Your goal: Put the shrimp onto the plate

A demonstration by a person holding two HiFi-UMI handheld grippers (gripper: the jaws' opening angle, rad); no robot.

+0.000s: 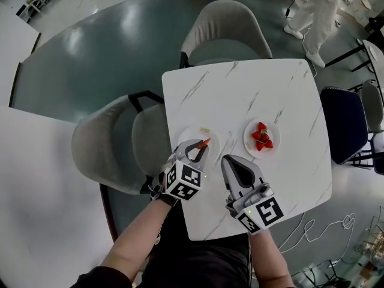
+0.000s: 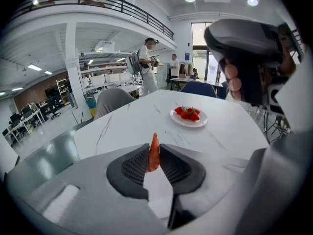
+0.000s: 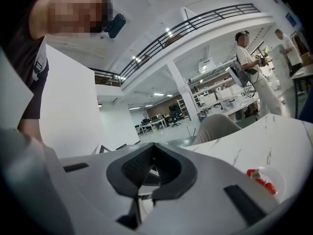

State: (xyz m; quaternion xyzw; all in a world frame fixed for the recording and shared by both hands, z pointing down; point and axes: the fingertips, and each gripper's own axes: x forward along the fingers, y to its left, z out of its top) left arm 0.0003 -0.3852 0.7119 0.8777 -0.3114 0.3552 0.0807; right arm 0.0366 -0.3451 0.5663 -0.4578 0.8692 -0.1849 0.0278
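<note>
My left gripper [image 1: 200, 146] is shut on an orange-red shrimp [image 1: 204, 143], held just above a white plate [image 1: 211, 133] near the table's front left. In the left gripper view the shrimp [image 2: 154, 152] stands upright, pinched between the dark pads [image 2: 132, 166]. A small pale piece [image 1: 205, 130] lies on that plate. My right gripper [image 1: 231, 162] hovers to the right of the left one, jaws together with nothing in them; its own view shows the gripper [image 3: 153, 150] closed and tilted upward.
A second white plate [image 1: 251, 129] with red strawberries [image 1: 261, 138] sits to the right on the white marble table [image 1: 252, 89]. Grey chairs [image 1: 225, 32] stand at the far and left sides, a dark chair [image 1: 343, 123] at the right. People stand in the background.
</note>
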